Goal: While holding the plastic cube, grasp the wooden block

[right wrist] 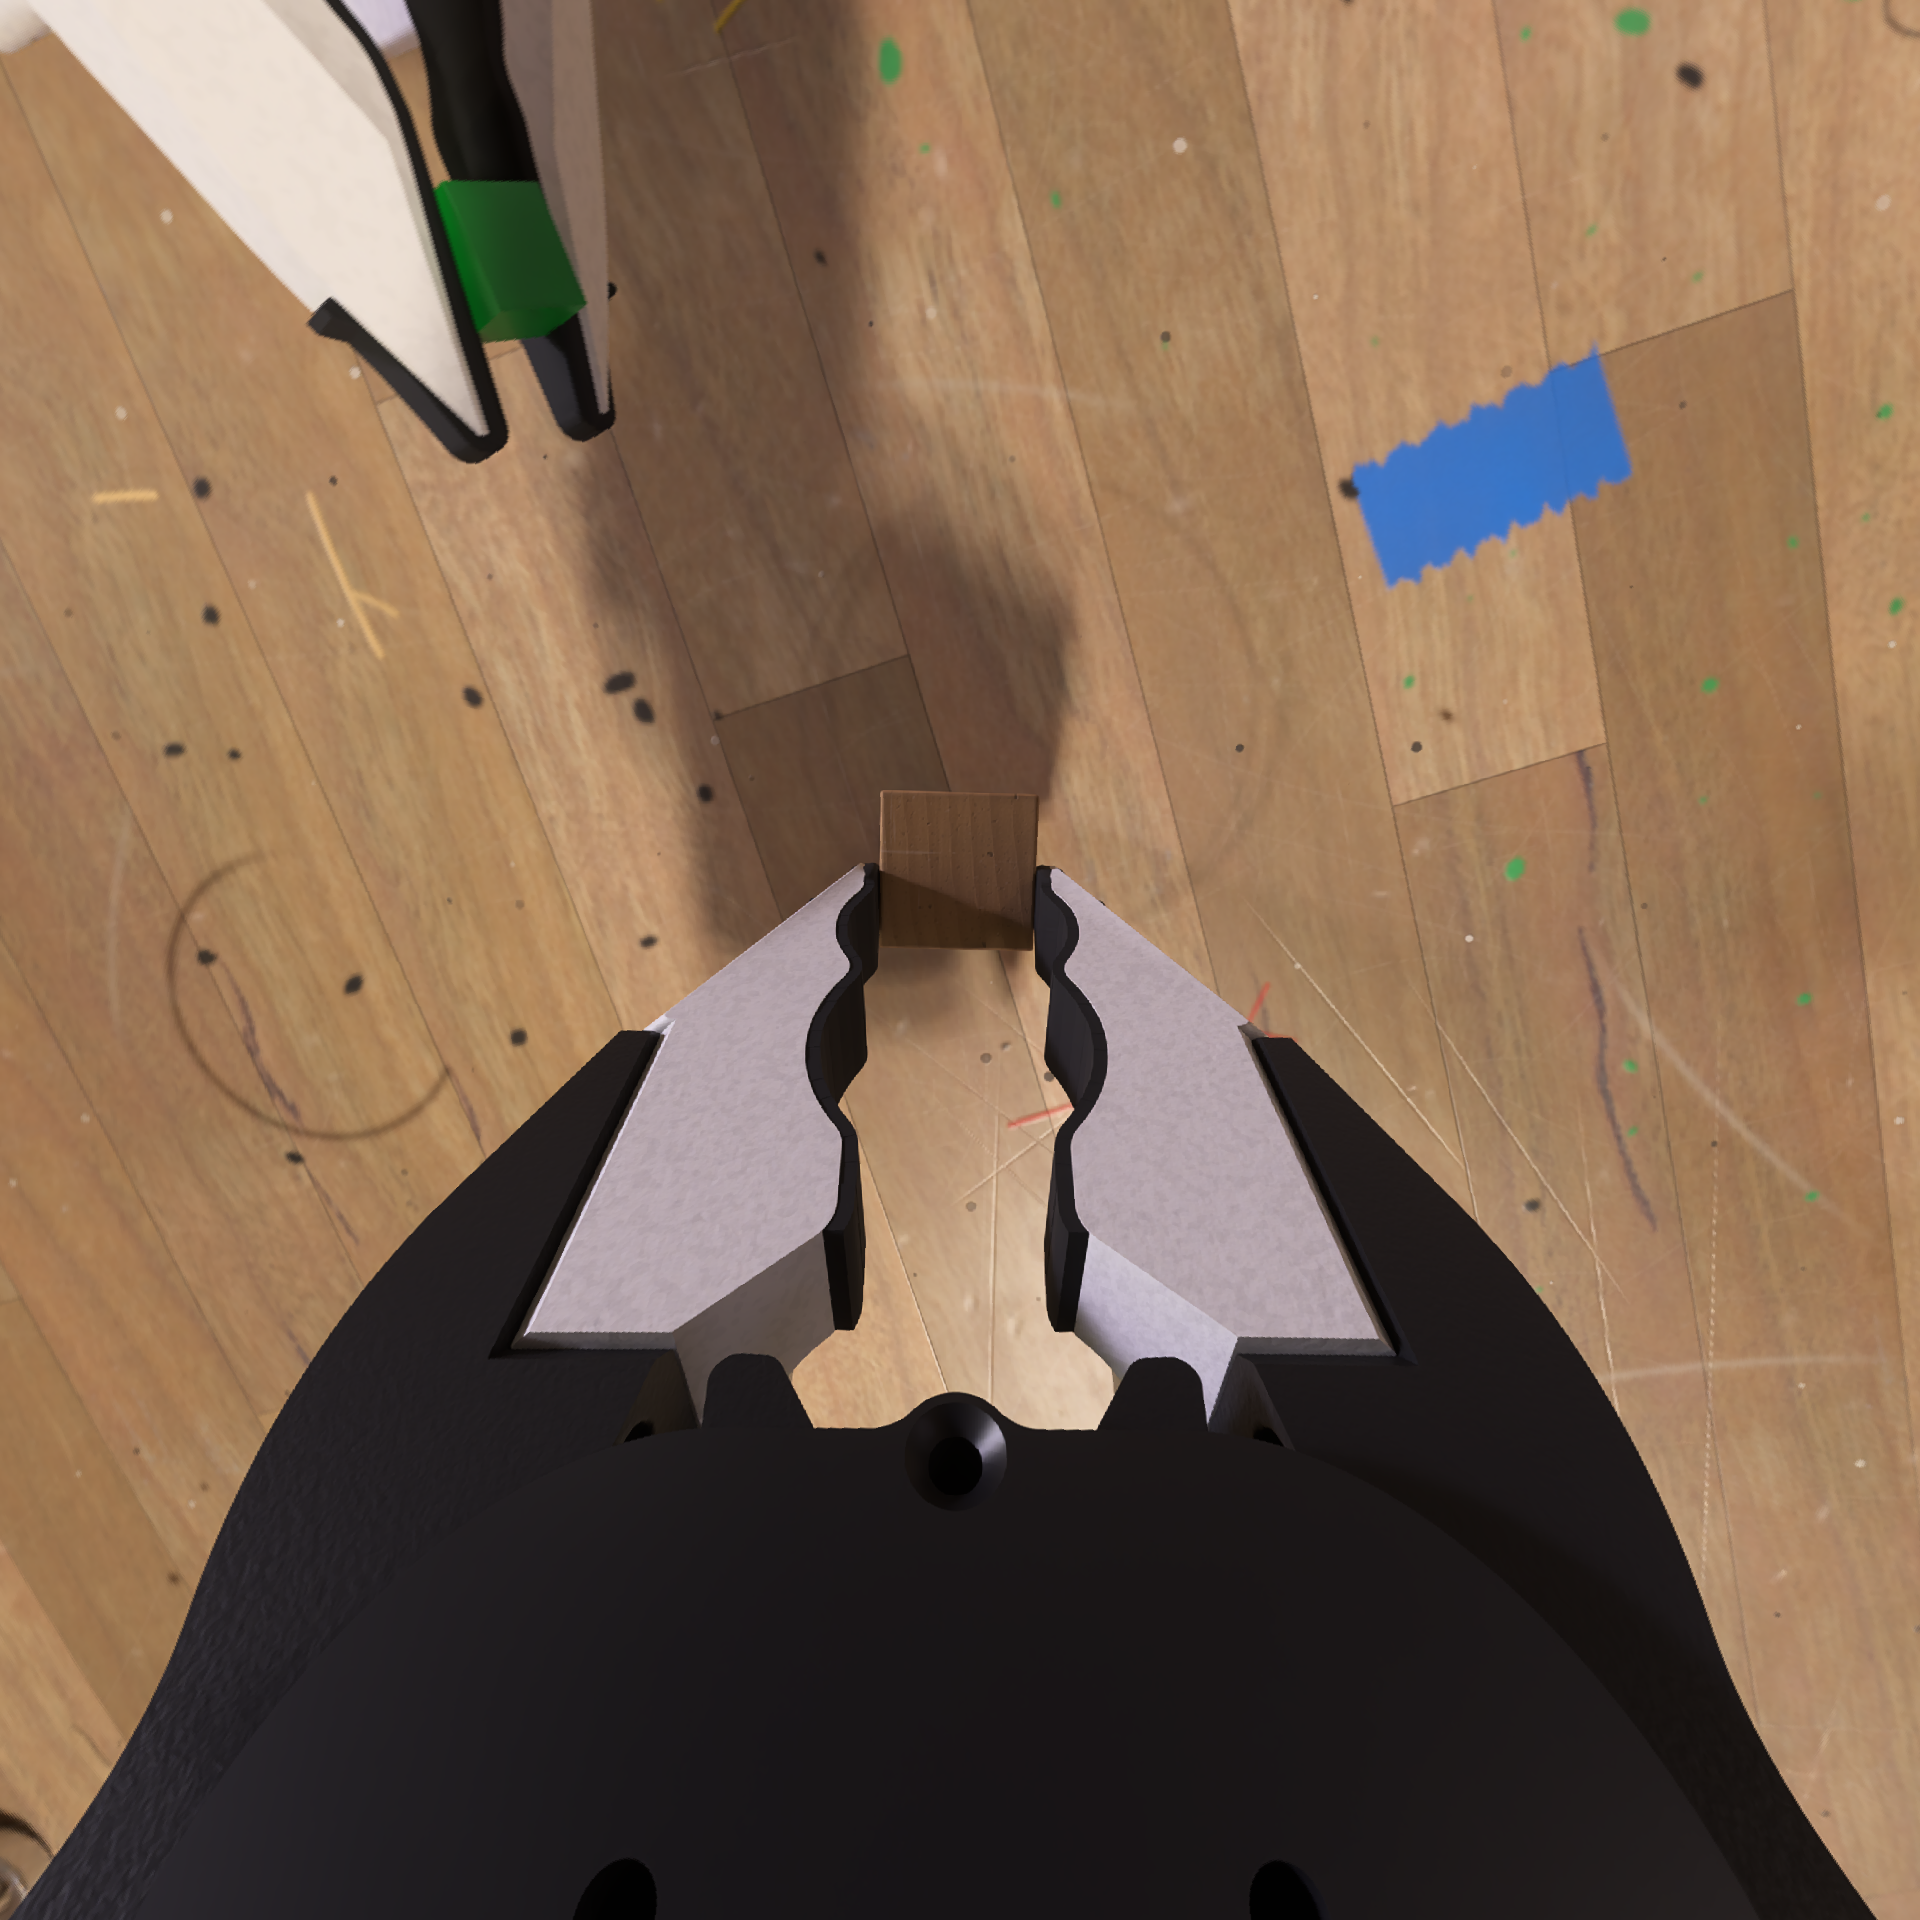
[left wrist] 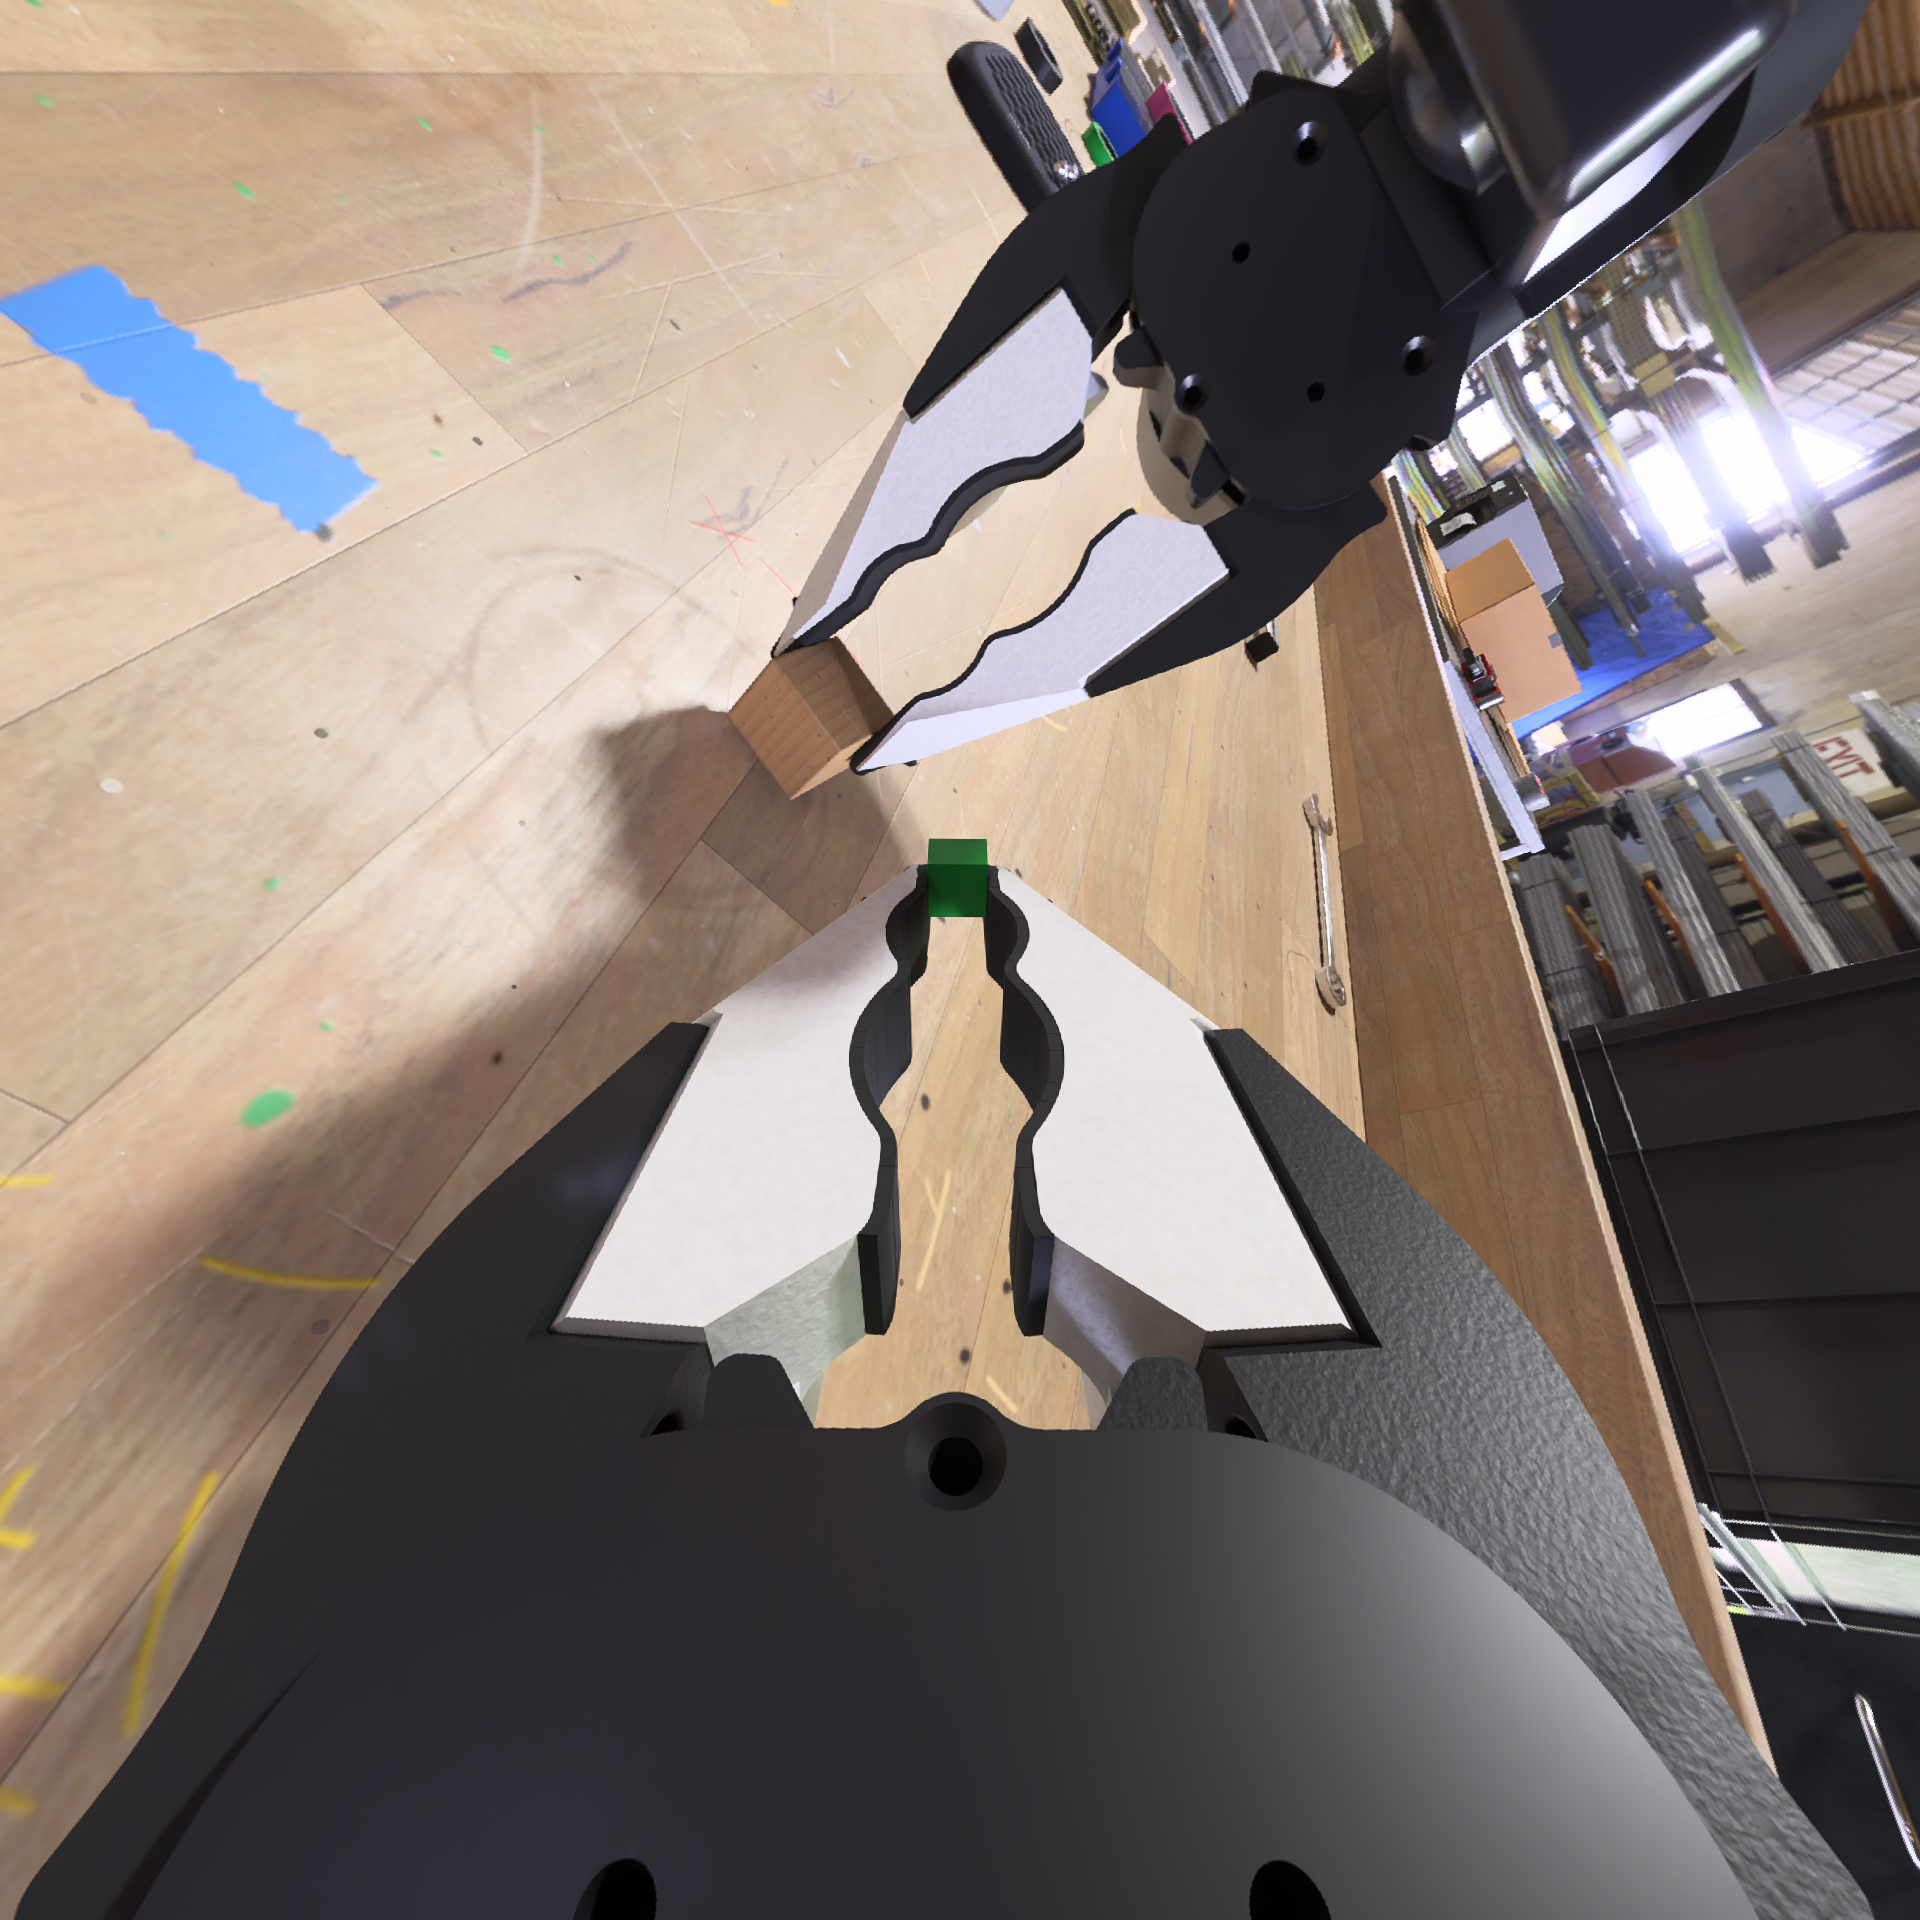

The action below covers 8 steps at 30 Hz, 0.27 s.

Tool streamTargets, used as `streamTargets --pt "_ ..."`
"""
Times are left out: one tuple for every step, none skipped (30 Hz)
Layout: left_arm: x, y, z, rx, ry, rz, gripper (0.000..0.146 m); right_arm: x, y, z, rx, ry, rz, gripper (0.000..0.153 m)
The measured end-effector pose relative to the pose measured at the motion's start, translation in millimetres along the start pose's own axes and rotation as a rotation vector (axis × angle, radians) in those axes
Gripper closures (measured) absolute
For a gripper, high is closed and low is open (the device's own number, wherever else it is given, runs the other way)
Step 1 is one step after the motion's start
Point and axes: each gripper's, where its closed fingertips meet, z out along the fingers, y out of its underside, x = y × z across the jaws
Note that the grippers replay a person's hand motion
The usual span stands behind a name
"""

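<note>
The left gripper [left wrist: 956, 883] pinches the green plastic cube [left wrist: 957, 879] at its fingertips, jaws narrowed onto it, raised above the workbench [left wrist: 312, 665]. Just beyond the cube, the right gripper [right wrist: 956, 896] has both fingertips against opposite sides of the wooden block [right wrist: 958, 868], which sits on the bench, so its jaws are clamped on it. Farther from the block lies a strip of blue tape [right wrist: 1491, 480]; a wrench [left wrist: 1324, 904] lies near the bench edge.

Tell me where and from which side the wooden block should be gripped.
Grip the wooden block across its two flat, parallel side faces, coming straight down from above. It sits square on the table, and the right gripper already straddles those faces at its fingertips.
</note>
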Motion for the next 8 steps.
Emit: streamTargets --pt "0 0 0 -0.002 0.000 -0.002 0.137 -1 1 -1 -0.008 -0.004 -0.007 0.123" --pt "-1 1 1 -0.002 0.000 -0.004 0.137 -1 1 -2 -0.013 -0.006 -0.015 0.123" --pt "-1 1 1 -0.003 0.000 -0.004 0.137 -1 2 -3 -0.017 -0.008 -0.022 0.123" --pt "-1 1 1 -0.004 -0.001 -0.005 0.137 -2 3 -2 -0.031 -0.008 -0.029 0.123" --pt "-2 1 1 -0.005 -0.002 -0.004 0.137 -1 6 -1 -0.054 -0.002 -0.040 0.123" --pt "-2 1 1 -0.006 -0.003 -0.004 0.137 -1 9 1 -0.081 0.005 -0.054 0.123" --pt "-2 1 1 -0.007 -0.004 -0.004 0.137 -1 11 2 -0.105 0.009 -0.068 0.123" --pt "-2 1 1 -0.007 -0.004 -0.005 0.137 -1 12 3 -0.118 0.010 -0.079 0.123"
